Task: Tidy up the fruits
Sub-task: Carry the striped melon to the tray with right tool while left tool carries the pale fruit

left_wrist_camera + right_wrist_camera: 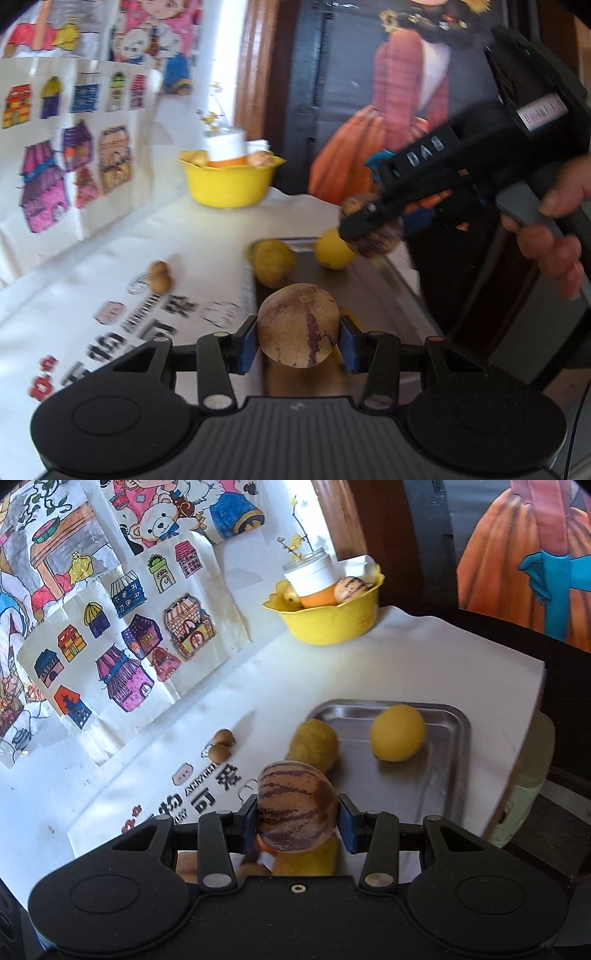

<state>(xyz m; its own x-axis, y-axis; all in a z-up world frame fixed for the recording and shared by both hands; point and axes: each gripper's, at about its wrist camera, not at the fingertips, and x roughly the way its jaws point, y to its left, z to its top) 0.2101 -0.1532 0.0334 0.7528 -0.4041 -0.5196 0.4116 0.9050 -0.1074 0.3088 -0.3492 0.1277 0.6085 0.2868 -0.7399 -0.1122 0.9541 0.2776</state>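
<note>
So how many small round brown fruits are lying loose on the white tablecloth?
2 small round brown fruits, touching each other left of the steel tray: one farther back, one nearer. The grippers may hide others.

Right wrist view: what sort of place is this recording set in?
Probably a home corner, perhaps a child's area: coloured-in children's drawings of houses taped to the wall, a white paper-covered table, and a yellow plastic bowl of fruit beside a steel tray.
</note>
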